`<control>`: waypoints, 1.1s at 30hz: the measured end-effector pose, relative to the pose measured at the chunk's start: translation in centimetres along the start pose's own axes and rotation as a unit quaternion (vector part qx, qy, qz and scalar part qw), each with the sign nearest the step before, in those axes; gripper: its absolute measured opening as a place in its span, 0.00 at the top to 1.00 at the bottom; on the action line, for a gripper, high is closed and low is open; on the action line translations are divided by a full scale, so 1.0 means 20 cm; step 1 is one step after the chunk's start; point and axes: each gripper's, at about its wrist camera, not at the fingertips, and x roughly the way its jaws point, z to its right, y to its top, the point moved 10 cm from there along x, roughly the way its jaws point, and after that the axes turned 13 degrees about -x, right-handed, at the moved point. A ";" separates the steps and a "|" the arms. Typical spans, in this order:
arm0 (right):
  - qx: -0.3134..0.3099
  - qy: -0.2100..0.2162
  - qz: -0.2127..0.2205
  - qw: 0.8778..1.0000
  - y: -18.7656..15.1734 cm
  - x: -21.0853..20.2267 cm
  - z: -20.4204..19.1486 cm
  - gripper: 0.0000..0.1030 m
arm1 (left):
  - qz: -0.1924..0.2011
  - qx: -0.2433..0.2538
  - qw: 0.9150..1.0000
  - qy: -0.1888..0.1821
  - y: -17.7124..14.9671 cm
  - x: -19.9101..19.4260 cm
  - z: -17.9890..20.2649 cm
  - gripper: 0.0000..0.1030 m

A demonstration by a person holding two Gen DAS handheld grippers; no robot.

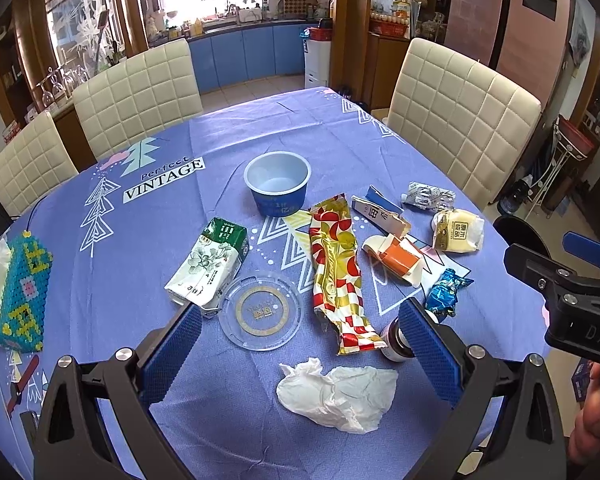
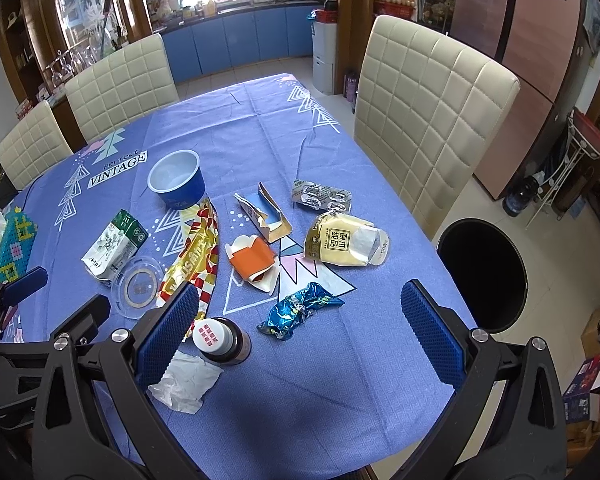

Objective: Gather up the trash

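Note:
Trash lies scattered on the purple tablecloth (image 1: 228, 128). My left gripper (image 1: 300, 344) hangs open above a crumpled white tissue (image 1: 340, 394) and a clear round lid (image 1: 260, 312). Beyond lie a green-white carton (image 1: 210, 264), a red-gold wrapper (image 1: 338, 268), a blue cup (image 1: 278, 182), an orange box (image 1: 400, 260) and a blue foil wrapper (image 1: 446, 292). My right gripper (image 2: 296, 336) is open over the table's near edge, with the blue foil wrapper (image 2: 300, 312) and a small brown bottle (image 2: 222, 340) between its fingers' lines. A yellow pouch (image 2: 346, 246) lies further off. Nothing is held.
A black round bin (image 2: 484, 272) stands on the floor right of the table. Cream chairs (image 2: 424, 108) flank the table on both sides. A beaded tissue box (image 1: 18, 292) sits at the left edge. A torn blue-white box (image 2: 266, 214) and a blister pack (image 2: 320, 196) lie mid-table.

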 end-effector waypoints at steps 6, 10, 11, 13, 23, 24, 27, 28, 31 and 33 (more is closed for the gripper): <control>0.002 0.001 -0.002 1.000 0.00 0.00 0.01 0.03 | -0.001 0.002 1.000 -0.001 0.00 0.00 0.01 0.07; 0.002 0.000 -0.001 1.000 0.00 0.00 0.01 0.03 | 0.000 0.003 1.000 -0.001 0.00 0.00 0.01 0.07; 0.002 0.001 -0.001 1.000 0.00 0.00 0.01 0.03 | 0.000 0.003 1.000 0.000 0.00 0.00 0.01 0.07; 0.001 0.000 -0.001 1.000 0.00 0.00 0.01 0.03 | 0.000 0.003 1.000 0.000 0.00 0.00 0.01 0.07; -0.017 0.030 0.006 0.999 -0.01 0.01 -0.07 0.03 | -0.011 -0.003 1.000 0.004 -0.01 0.04 -0.02 0.07; -0.021 0.033 0.007 0.999 -0.01 0.01 -0.09 0.03 | -0.012 -0.003 1.000 0.007 -0.01 0.05 -0.03 0.07; -0.032 0.046 0.012 0.998 0.00 0.03 -0.14 0.05 | -0.010 -0.004 1.000 0.003 0.00 0.06 -0.05 0.07; -0.037 0.051 0.014 0.998 0.00 0.04 -0.16 0.06 | -0.008 -0.003 1.000 0.004 0.00 0.07 -0.06 0.07; -0.056 0.052 0.012 0.997 -0.02 0.08 -0.22 0.10 | 0.003 0.000 1.000 0.016 0.00 0.10 -0.12 0.07; -0.070 0.052 0.005 0.996 -0.03 0.13 -0.27 0.15 | 0.001 0.000 1.000 0.018 -0.01 0.13 -0.16 0.07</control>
